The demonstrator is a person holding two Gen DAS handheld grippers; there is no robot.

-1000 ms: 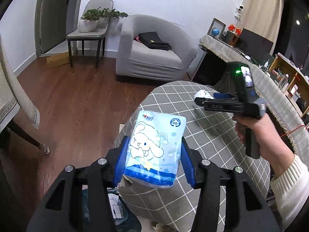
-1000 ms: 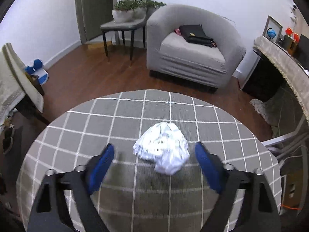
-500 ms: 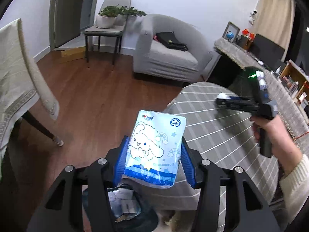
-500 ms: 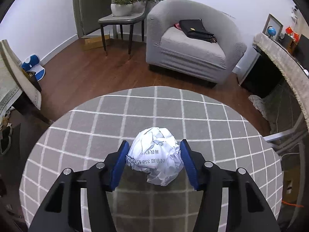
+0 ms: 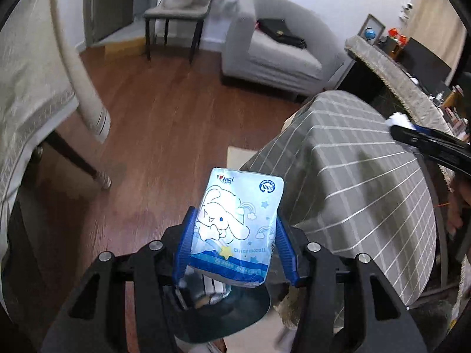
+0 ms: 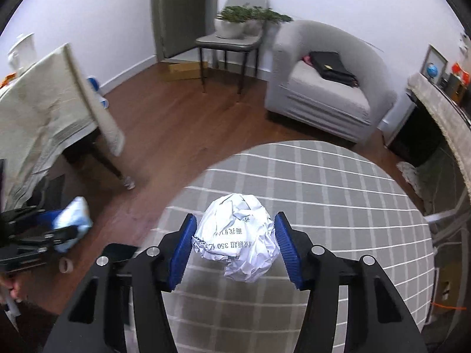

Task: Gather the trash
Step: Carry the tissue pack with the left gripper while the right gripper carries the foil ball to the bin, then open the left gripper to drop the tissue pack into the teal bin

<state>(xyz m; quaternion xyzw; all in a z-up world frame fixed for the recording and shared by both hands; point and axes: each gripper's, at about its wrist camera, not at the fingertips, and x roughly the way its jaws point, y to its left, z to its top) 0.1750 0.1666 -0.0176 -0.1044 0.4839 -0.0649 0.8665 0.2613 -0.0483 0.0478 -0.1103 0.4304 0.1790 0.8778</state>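
Blue-padded left gripper [image 5: 232, 244] clamps the pale-blue cartoon tissue packet [image 5: 235, 226] above the dark trash bin [image 5: 235, 309] for dropping; right gripper [image 6: 234, 247] squeezes the crumpled white paper ball [image 6: 238, 241] over the grey checked tabletop [image 6: 338, 206].

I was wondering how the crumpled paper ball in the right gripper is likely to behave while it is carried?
The crumpled paper ball is probably very light, since the right gripper holds it off the checked tablecloth by its sides alone. Its creased, loose folds suggest it will squash rather than resist. The flap drooping below may snag or flutter. If dropped, it would likely roll only a little.
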